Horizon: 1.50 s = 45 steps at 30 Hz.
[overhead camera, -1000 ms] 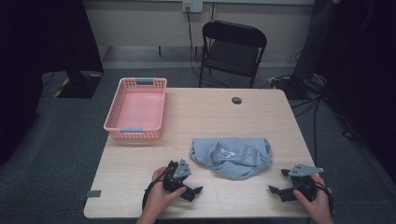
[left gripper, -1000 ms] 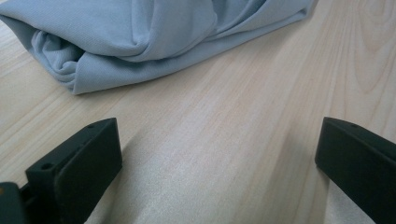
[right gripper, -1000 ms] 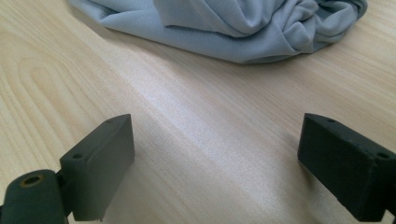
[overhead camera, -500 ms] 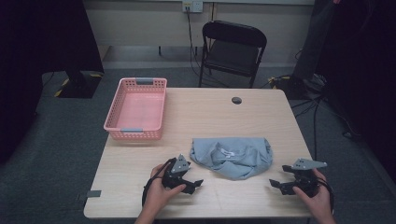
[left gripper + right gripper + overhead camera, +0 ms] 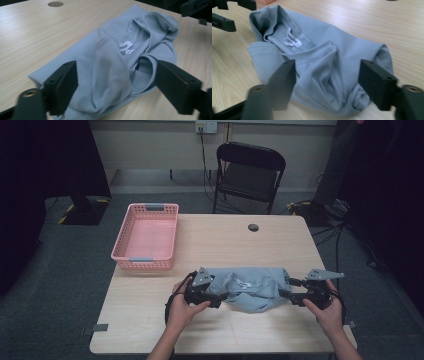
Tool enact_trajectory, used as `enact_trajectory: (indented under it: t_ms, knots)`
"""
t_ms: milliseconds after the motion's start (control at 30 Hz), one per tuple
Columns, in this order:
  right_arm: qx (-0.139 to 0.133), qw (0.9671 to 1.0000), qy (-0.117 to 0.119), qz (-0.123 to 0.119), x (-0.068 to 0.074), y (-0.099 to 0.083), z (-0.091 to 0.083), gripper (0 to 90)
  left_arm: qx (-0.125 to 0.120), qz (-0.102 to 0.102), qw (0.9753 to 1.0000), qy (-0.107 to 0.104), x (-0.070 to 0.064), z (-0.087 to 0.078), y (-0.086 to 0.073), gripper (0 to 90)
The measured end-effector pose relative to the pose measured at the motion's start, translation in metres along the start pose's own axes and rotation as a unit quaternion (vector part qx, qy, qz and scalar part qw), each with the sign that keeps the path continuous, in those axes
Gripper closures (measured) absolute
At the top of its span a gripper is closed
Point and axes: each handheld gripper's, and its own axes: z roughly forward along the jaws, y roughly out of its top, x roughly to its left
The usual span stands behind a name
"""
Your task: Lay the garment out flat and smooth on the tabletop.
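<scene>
- Against the pictures from a moment ago, both claws have come in from the near edge of the table [image 5: 150, 320] to the two ends of the crumpled light-blue T-shirt [image 5: 250, 287]. Before, they sat well apart from it, close to the person.
- The left claw [image 5: 216, 295] now sits at the T-shirt's left end, jaws spread wide. In the left gripper view, a bunched fold of the T-shirt [image 5: 110, 72] lies between them, not yet pinched.
- The right claw [image 5: 289, 292] is at the T-shirt's right end, jaws likewise spread. In the right gripper view, the rumpled cloth [image 5: 327, 75] fills the gap between them.
- The T-shirt itself has not shifted. It lies in a heap on the table, neck label [image 5: 125, 46] facing up, near and to the right of the pink basket [image 5: 145, 262].
- Judgement: the approach looks finished and the grasp is the step in hand. Each claw seems placed to close on its end of the heap.
- The basket stands empty to the T-shirt's far left, a likely place for it afterwards.
</scene>
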Motion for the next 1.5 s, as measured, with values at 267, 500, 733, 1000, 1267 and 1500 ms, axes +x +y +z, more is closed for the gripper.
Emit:
enact_trajectory:
  t_ms: [267,500,733,1000,1267,1500]
  knots:
    - [0.019,0.9995,0.012,0.02,-0.005,0.001,0.018,45.3,0.023,-0.021,0.9995,-0.003,0.005,0.01,-0.002,39.5]
    - [0.028,0.999,0.033,0.005,-0.002,0.0,0.022,85.6,0.047,-0.009,0.9988,-0.014,0.005,0.008,-0.001,77.7]
    - [0.02,0.9988,0.046,-0.005,-0.001,0.012,0.012,88.6,0.034,0.006,0.9993,-0.012,0.002,-0.001,0.018,85.0]
    - [-0.026,0.9986,0.045,0.0,-0.007,0.038,-0.005,88.5,0.004,0.012,0.9999,0.0,0.01,-0.009,0.048,85.4]
    - [-0.049,0.998,0.039,0.001,-0.017,0.058,-0.01,88.4,-0.017,0.003,0.9998,0.007,0.023,-0.01,0.066,85.3]
    - [-0.061,0.9975,0.033,0.012,-0.029,0.066,-0.006,88.3,-0.026,0.003,0.9995,0.016,0.033,-0.007,0.077,85.1]
